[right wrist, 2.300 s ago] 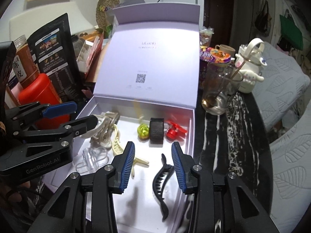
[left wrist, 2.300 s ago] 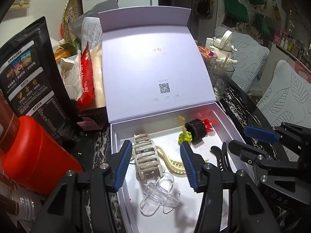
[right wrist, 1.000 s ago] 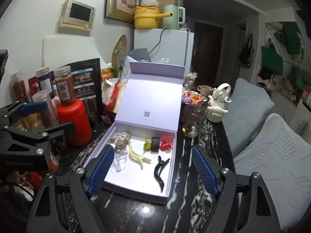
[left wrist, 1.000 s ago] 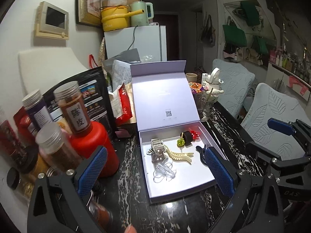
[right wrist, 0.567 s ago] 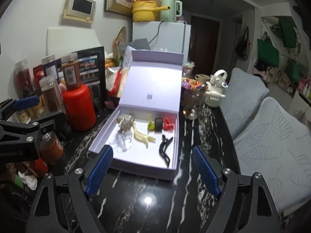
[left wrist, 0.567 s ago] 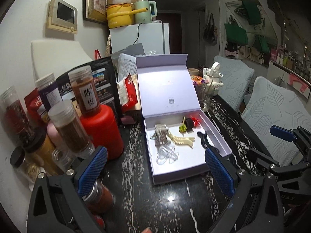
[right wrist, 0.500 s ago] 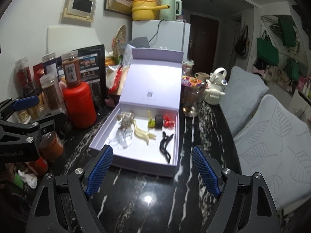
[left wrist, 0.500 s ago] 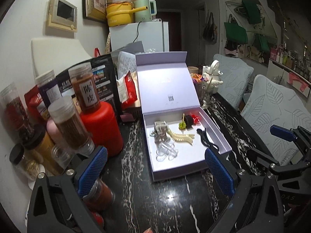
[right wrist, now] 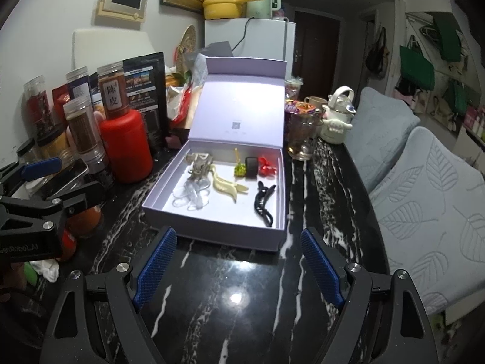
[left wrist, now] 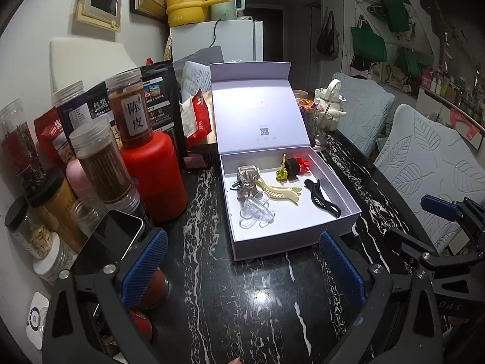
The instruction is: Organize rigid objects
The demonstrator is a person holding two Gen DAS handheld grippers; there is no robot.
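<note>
A lilac box (left wrist: 291, 242) (right wrist: 212, 230) stands on the black marble table with its lid up. Inside lie a black hair clip (left wrist: 321, 198) (right wrist: 263, 204), a cream clip (left wrist: 277, 192) (right wrist: 227, 189), a clear clip (left wrist: 256, 212) (right wrist: 191, 197), a beige claw clip (left wrist: 247, 179) (right wrist: 198, 163), a green piece (right wrist: 240, 170), a black cylinder (right wrist: 251, 166) and a red clip (right wrist: 266, 166). My left gripper (left wrist: 242, 270) is open, well in front of the box. My right gripper (right wrist: 235, 267) is open too, just before the box's near wall. Neither holds anything.
Spice jars (left wrist: 97, 157) and a red canister (left wrist: 151, 176) crowd the table's left, with a phone (left wrist: 112, 242) by my left gripper. A glass (right wrist: 301, 138) and a white kettle figure (right wrist: 336, 121) stand right of the box. Grey cushioned chairs (right wrist: 424, 182) line the right side.
Both grippers have pulled back from inside the box and stand opened wide. Over the last second they sank slightly, so the box looks a little nearer the top.
</note>
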